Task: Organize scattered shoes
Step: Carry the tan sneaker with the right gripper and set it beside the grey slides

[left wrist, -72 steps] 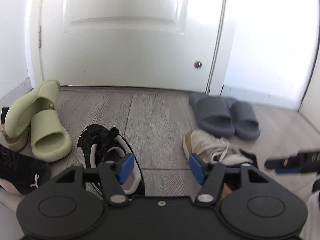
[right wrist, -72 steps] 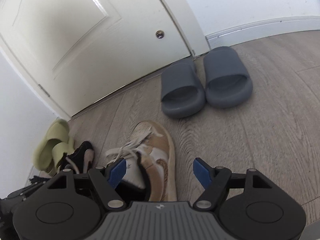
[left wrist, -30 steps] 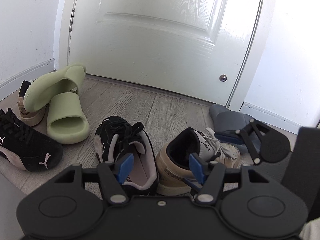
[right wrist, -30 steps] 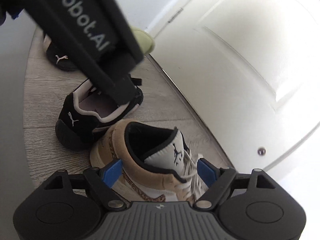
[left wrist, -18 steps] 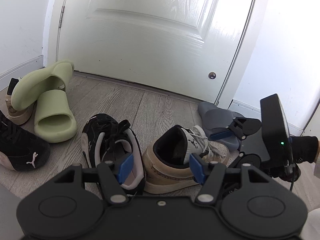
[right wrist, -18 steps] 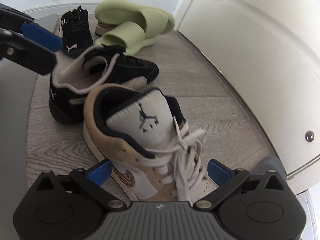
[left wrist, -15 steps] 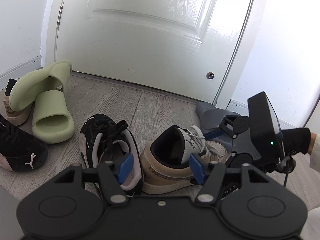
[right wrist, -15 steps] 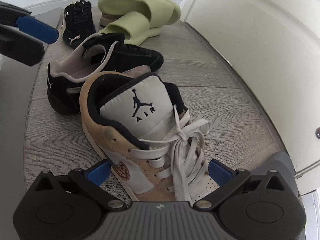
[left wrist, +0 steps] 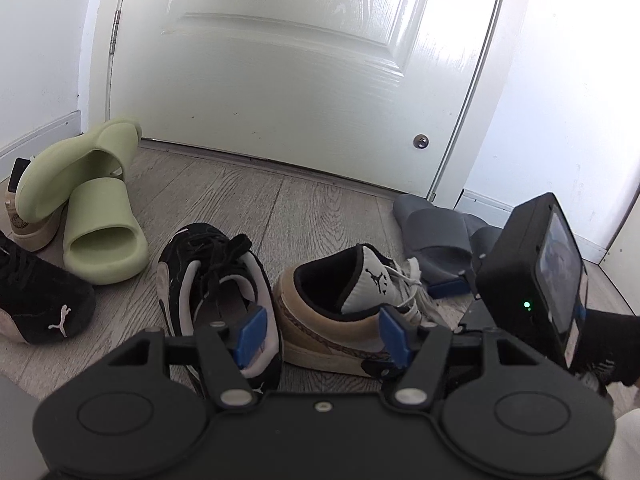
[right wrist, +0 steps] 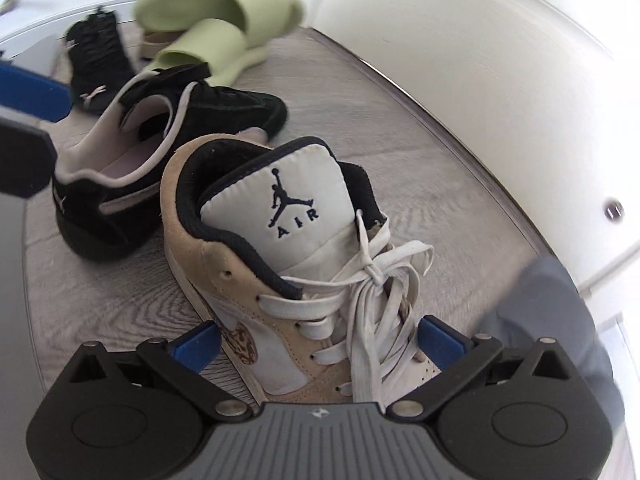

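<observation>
A tan and white Jordan high-top (right wrist: 280, 264) stands on the wood floor, also in the left wrist view (left wrist: 340, 312). My right gripper (right wrist: 320, 340) is open, its jaws either side of the shoe's laced forefoot, not closed on it. A black Puma sneaker (left wrist: 212, 284) lies just left of the high-top; it also shows in the right wrist view (right wrist: 160, 152). My left gripper (left wrist: 322, 332) is open and empty above the two shoes' heels. A second black Puma sneaker (left wrist: 36, 300) lies at far left.
Two light-green slides (left wrist: 96, 208) are piled on a tan shoe (left wrist: 24, 224) at the left wall. Grey slides (left wrist: 436, 232) sit by the door frame at right. A white door (left wrist: 300, 72) closes the back. The right gripper's body (left wrist: 536, 276) shows at right.
My right gripper has swung round the tan high-top and come down closer, its jaws now straddling the laces. My left gripper has shifted a little.
</observation>
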Action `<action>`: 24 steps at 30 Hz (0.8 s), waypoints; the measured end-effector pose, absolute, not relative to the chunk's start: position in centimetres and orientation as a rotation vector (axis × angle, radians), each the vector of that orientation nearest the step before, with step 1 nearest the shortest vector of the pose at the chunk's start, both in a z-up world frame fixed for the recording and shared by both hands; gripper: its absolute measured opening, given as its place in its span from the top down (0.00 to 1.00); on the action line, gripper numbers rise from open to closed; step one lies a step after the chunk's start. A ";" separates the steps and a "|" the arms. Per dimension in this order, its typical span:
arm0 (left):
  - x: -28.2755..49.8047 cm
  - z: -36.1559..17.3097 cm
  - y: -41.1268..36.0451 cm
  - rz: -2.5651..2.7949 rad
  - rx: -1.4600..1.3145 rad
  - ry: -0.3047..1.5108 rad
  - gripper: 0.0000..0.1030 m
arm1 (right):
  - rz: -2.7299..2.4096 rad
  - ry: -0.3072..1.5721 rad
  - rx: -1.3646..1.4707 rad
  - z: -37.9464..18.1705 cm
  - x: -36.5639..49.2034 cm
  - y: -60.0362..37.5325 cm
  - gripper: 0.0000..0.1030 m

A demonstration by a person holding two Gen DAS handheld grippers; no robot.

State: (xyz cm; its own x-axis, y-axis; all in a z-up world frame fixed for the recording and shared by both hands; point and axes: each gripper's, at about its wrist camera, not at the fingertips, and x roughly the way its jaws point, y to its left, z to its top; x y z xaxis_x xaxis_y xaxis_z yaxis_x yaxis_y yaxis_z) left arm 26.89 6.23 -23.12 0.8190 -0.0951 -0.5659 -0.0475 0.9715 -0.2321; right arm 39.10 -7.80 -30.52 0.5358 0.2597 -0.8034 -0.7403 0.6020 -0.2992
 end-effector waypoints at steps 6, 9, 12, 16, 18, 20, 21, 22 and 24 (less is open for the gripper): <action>26.8 -23.0 6.1 -0.028 -0.242 0.612 0.38 | 0.729 0.753 -0.722 -28.7 36.4 -9.3 0.00; 26.7 -22.8 5.9 -0.042 -0.236 0.605 0.38 | 0.767 0.632 -0.918 -29.9 35.5 -10.0 0.00; 26.7 -22.9 5.7 -0.040 -0.218 0.607 0.38 | 0.855 0.671 -0.878 -30.4 36.1 -10.3 0.00; 26.8 -23.1 5.8 -0.034 -0.221 0.617 0.38 | 0.795 0.705 -0.783 -31.9 37.4 -9.8 0.00; 26.8 -23.2 5.9 -0.031 -0.225 0.621 0.38 | 0.758 0.770 -0.656 -32.4 38.4 -10.3 0.00; 26.8 -23.2 5.9 -0.031 -0.227 0.621 0.38 | 0.715 0.814 -0.529 -32.6 39.1 -11.0 0.02; 26.8 -23.2 5.9 -0.033 -0.227 0.620 0.38 | 0.697 0.812 -0.504 -32.5 39.0 -11.2 0.03; 26.8 -23.2 5.9 -0.033 -0.227 0.619 0.38 | 0.656 0.825 -0.458 -32.2 39.0 -11.4 0.04; 26.8 -23.2 5.9 -0.032 -0.222 0.620 0.38 | 0.543 0.874 -0.335 -31.6 39.1 -12.1 0.08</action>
